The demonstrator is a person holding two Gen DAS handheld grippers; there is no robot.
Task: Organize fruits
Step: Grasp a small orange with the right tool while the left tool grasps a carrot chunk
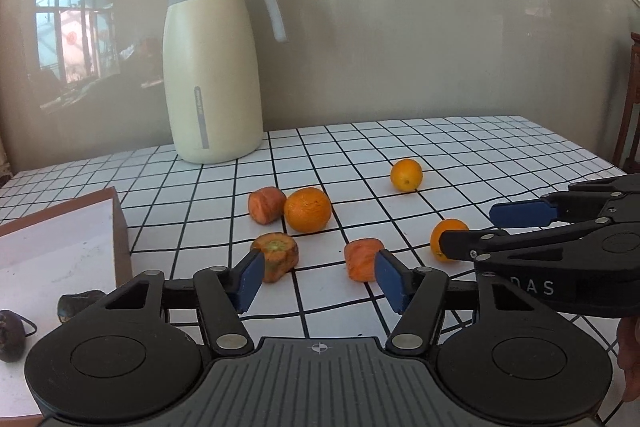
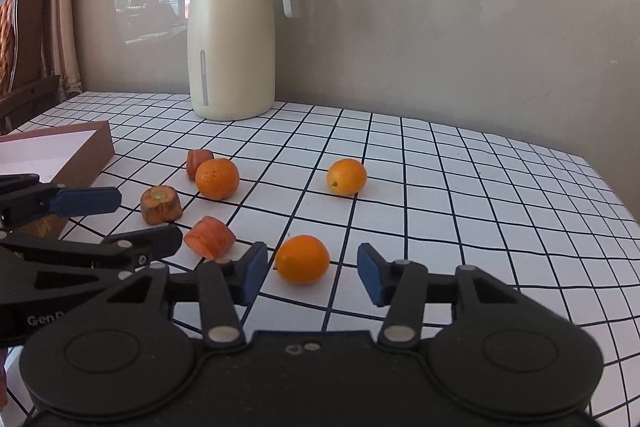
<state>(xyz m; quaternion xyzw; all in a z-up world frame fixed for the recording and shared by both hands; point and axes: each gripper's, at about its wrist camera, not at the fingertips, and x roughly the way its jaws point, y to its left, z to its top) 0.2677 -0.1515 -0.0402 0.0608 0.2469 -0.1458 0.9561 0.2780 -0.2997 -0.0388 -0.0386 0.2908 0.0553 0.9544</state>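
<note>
Right wrist view: smooth round orange (image 2: 302, 259) lies untouched between the spread right claw (image 2: 312, 273) pads.

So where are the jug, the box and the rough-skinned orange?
jug (image 1: 214, 75): left wrist view, cream body.
box (image 2: 86, 147): right wrist view, brown side wall.
rough-skinned orange (image 1: 307, 209): left wrist view, middle of peel.

I see three round orange citrus fruits on the checked cloth: the biggest orange (image 1: 307, 209) touching a carrot chunk (image 1: 264, 205), a smaller one (image 2: 347, 177) lying well apart, and a third (image 2: 302, 259) nearest me. Two more cut carrot pieces, one showing its green-centred top (image 1: 276, 255), the other (image 2: 209, 237) tilted on its side, lie between them.
</note>
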